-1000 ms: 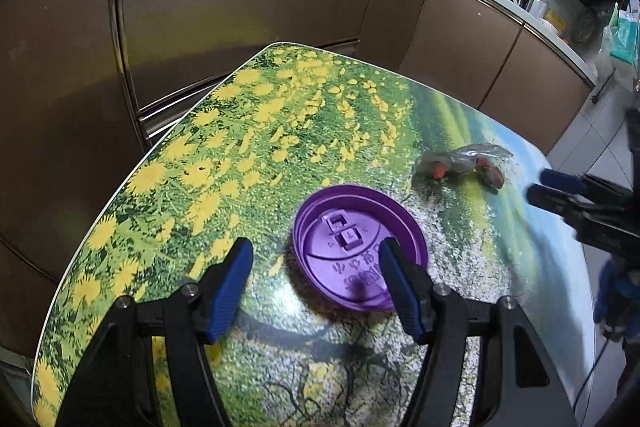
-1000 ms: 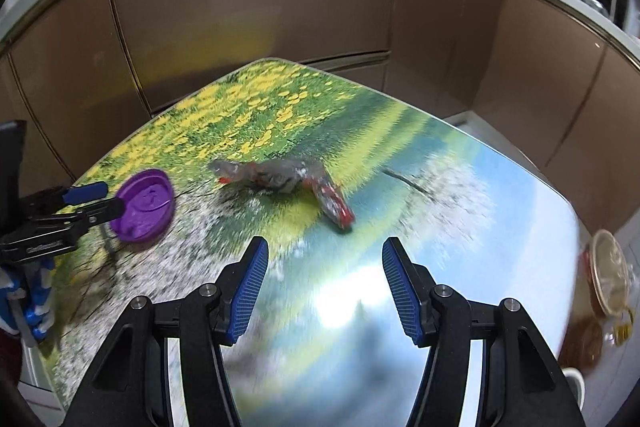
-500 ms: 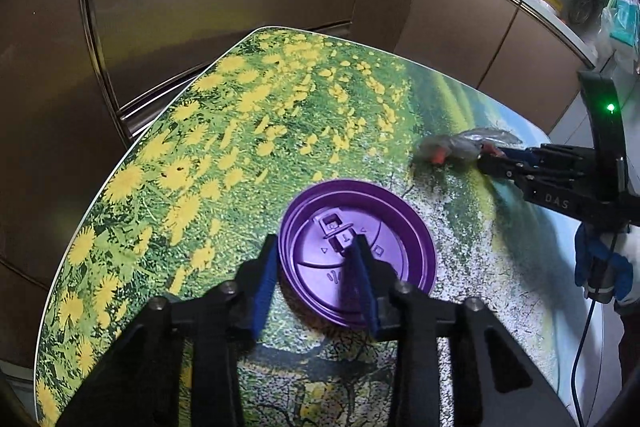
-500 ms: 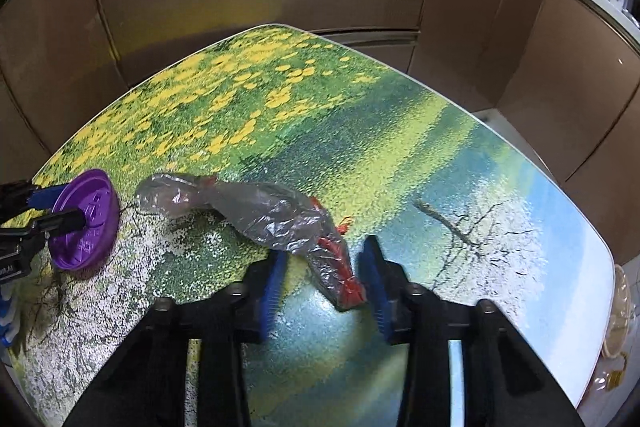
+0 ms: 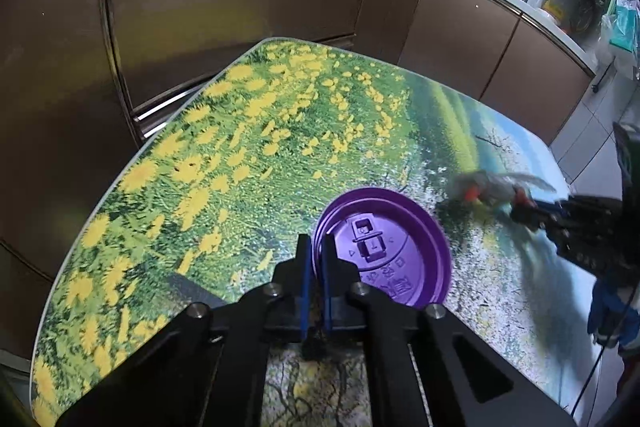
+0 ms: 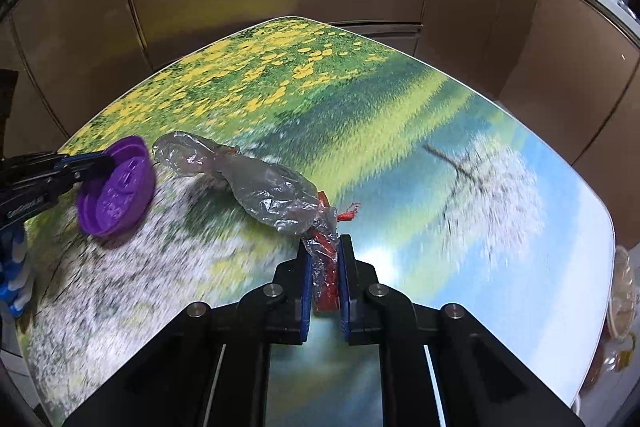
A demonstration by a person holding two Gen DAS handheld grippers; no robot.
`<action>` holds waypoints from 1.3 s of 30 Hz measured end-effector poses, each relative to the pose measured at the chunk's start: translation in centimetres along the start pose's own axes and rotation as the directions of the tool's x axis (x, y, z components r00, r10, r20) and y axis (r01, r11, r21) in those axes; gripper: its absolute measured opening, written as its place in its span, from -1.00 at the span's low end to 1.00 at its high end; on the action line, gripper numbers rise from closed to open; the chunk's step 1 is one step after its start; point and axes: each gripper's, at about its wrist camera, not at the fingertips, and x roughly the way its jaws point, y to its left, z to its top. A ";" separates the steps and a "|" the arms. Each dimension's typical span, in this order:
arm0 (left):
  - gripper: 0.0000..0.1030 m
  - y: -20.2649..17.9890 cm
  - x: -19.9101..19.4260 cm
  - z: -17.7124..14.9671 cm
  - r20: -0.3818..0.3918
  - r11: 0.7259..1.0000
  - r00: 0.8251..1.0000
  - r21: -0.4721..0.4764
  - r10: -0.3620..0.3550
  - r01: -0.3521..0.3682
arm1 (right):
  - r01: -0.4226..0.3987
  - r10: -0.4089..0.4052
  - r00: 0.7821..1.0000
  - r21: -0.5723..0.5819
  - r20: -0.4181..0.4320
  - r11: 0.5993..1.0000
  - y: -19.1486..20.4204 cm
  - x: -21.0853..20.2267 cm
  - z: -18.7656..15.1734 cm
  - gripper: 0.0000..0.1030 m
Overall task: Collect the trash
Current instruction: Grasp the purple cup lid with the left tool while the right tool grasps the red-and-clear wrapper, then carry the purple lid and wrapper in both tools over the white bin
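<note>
Left gripper: jaws clamped on the near rim of the round purple plastic cup lid, which sits tilted on the glossy meadow-print surface, far edge down. Lid is light and fairly stiff, so an edge pinch should work, though the thin rim may flex or slip.

Right gripper: jaws closing on the red-printed end of the crumpled clear plastic bag; film already between the pads. The rest of the bag trails across the surface toward the lid. It's soft, near weightless and slick, and will dangle when lifted. Taking hold at the bunched end is the better call.

No bin or other container in view. Bag contents: can't tell.
</note>
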 end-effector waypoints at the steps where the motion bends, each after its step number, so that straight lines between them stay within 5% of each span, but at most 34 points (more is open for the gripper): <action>1: -0.92 -0.2 -0.5 -0.1 0.012 1.000 1.000 0.006 0.004 -0.004 | 0.000 0.000 1.000 0.006 0.002 1.000 0.1 -0.5 -0.4 -0.79; 17: -0.93 -5.4 -9.0 -3.7 0.168 0.985 0.986 0.170 -0.003 -0.026 | 0.009 -0.021 0.997 0.162 0.077 0.987 1.8 -10.6 -8.4 -0.79; 39: -0.93 -10.9 -14.7 -7.0 0.236 0.960 0.967 0.280 -0.097 0.028 | 0.060 -0.102 0.986 0.288 0.133 0.956 1.2 -18.5 -14.9 -0.79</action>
